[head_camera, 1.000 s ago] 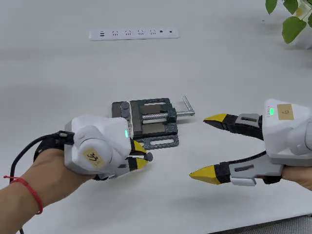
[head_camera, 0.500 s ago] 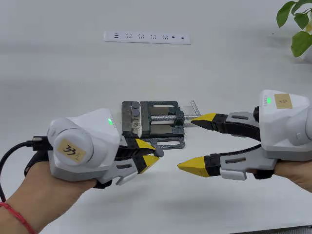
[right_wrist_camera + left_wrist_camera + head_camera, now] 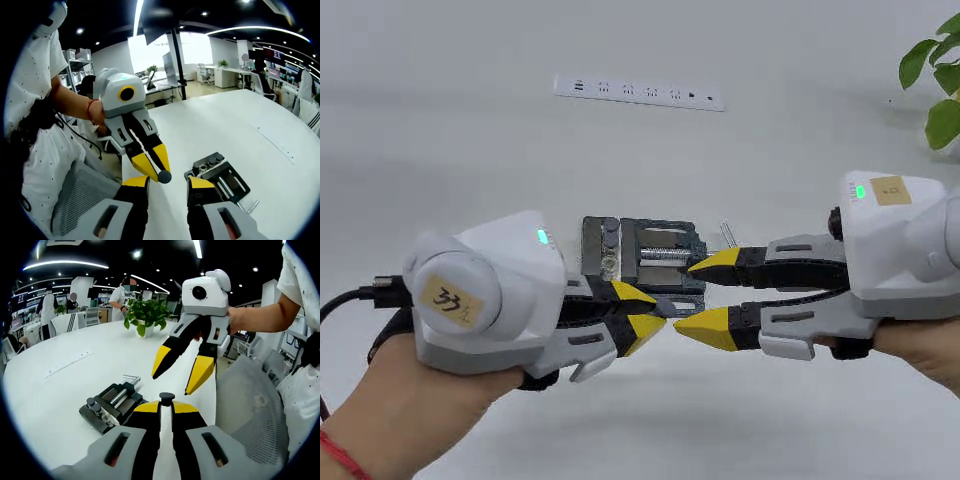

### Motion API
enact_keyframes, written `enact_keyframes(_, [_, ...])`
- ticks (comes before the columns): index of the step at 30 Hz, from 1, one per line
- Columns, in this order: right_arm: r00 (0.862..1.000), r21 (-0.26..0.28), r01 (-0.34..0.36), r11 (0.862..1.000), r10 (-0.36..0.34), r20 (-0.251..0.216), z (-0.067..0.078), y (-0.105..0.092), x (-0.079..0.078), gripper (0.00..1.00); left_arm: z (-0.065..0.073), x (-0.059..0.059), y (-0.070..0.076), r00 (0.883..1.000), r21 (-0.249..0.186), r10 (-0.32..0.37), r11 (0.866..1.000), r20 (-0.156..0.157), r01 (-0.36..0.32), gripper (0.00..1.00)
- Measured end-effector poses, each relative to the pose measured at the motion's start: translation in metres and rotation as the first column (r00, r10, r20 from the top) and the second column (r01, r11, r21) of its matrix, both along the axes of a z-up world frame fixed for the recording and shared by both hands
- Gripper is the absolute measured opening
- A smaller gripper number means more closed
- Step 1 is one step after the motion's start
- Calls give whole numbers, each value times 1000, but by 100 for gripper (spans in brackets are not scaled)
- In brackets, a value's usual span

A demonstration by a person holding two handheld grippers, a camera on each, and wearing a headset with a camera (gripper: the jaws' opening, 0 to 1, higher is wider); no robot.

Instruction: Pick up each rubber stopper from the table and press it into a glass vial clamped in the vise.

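While your left tool (image 3: pixel 658 310) pinches 1 rubber stopper (image 3: pixel 166 398) tight, your right tool (image 3: pixel 683 298) sits open facing it, likely to take it for the vise (image 3: pixel 660 240).

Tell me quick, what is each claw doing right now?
The left gripper is shut on the rubber stopper, pinched at its tips.
The right gripper is open, holding nothing.

We record the left gripper (image 3: pixel 656 310) closed, its fingers (image 3: pixel 638 294) pinching a rubber stopper (image 3: pixel 166 397). The right gripper (image 3: pixel 683 297) faces it tip to tip, fingers parted, the two sets of tips close but apart.
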State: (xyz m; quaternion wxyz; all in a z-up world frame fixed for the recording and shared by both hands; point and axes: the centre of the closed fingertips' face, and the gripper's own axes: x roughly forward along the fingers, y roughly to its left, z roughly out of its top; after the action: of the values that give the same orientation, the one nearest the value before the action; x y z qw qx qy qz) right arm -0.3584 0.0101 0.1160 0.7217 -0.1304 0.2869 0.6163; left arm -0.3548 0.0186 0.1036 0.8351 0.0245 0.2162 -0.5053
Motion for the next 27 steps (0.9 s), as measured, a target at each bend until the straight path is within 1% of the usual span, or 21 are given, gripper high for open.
enact_keyframes(3, [1000,-2,-19,1000,19,-2,1,4,-1,21,3,-1,2,1000,-12,5,1000,4,-5,4])
enact_keyframes(5, [999,-3,-32,999,32,-6,1,7,-2,19,6,-3,1,1000,-13,5,1000,10,-5,4])
enact_keyframes(9, [999,-4,-53,999,53,-11,4,13,-6,15,9,-4,2,1000,-19,12,1000,15,-12,4])
enact_keyframes(20, [996,-7,-93,996,93,-17,8,20,-13,8,17,-8,5,1000,-24,14,1000,25,-13,4])
enact_keyframes(27, [994,-7,-104,995,104,-21,10,21,-15,8,21,-10,5,999,-19,0,1000,37,1,4])
